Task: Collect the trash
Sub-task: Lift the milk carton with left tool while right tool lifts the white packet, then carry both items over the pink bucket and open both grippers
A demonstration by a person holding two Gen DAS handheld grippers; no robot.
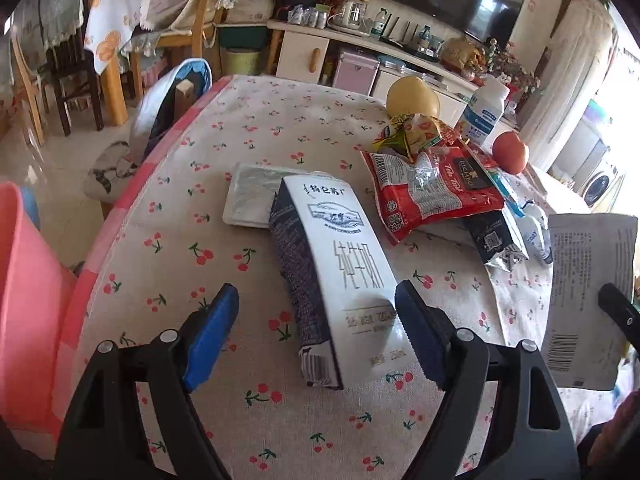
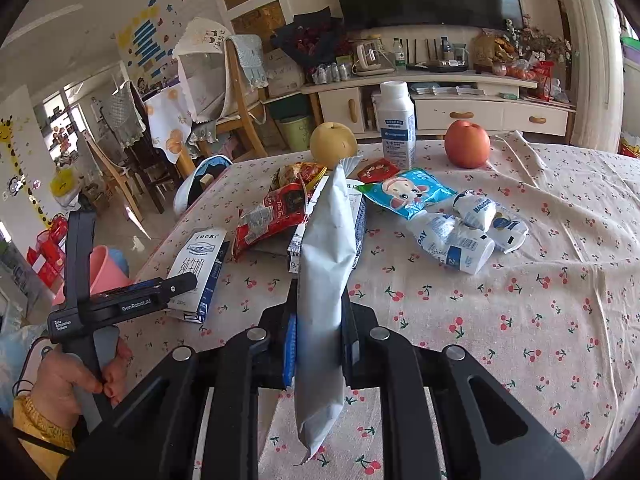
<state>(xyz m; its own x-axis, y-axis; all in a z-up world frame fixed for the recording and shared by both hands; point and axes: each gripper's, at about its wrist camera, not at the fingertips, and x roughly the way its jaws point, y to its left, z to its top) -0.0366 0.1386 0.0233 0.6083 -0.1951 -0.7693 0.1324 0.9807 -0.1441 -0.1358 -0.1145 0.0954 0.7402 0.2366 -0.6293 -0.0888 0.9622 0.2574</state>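
Trash gathered on the counter (image 2: 520, 300)

A grey wrapper (image 2: 324, 300) is clamped by the right gripper (image 2: 320, 344); the milk carton (image 1: 340, 280) is straddled untouched by the wide-spread left gripper (image 1: 316, 336).

Bright daylight from the right; sharp centre, edges fisheye-warped, corners black.

Cherry-print table (image 1: 248, 128) carries milk carton (image 1: 340, 272), wrappers (image 1: 428, 192), fruit (image 2: 467, 144).

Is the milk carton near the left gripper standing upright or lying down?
Lying down: the milk carton rests on a long side on the tablecloth, printed face up.
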